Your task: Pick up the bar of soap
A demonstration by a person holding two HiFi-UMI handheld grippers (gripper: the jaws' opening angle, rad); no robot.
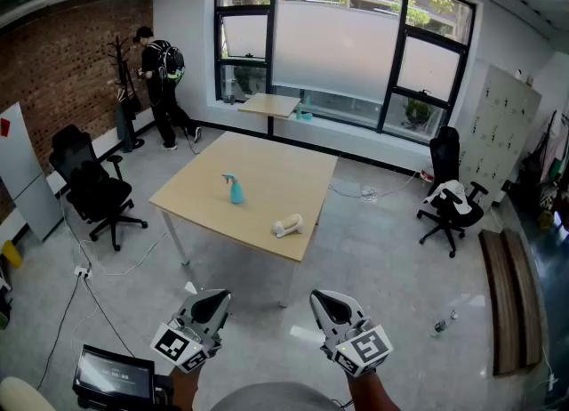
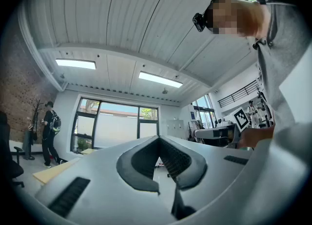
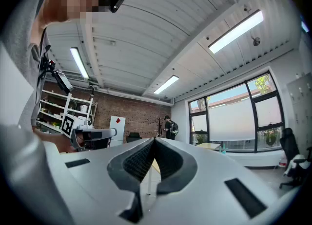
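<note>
A wooden table [image 1: 267,173] stands in the middle of the room, well ahead of me. A small whitish object [image 1: 287,225], apparently the bar of soap, lies near the table's front right edge. A blue spray bottle [image 1: 235,189] stands upright to its left. My left gripper [image 1: 212,299] and right gripper [image 1: 325,299] are held side by side low in the head view, over the floor and short of the table. Both are shut with nothing between the jaws. The left gripper view shows its jaws [image 2: 158,139] pointing up toward the ceiling and window; the right gripper's jaws [image 3: 153,140] point the same way.
A black office chair [image 1: 93,189] stands left of the table, and another chair [image 1: 452,200] to the right. A person [image 1: 164,89] stands at the back left by a coat rack. A small table [image 1: 269,105] sits under the window. A screen [image 1: 111,374] lies at my lower left, wooden planks [image 1: 507,302] at right.
</note>
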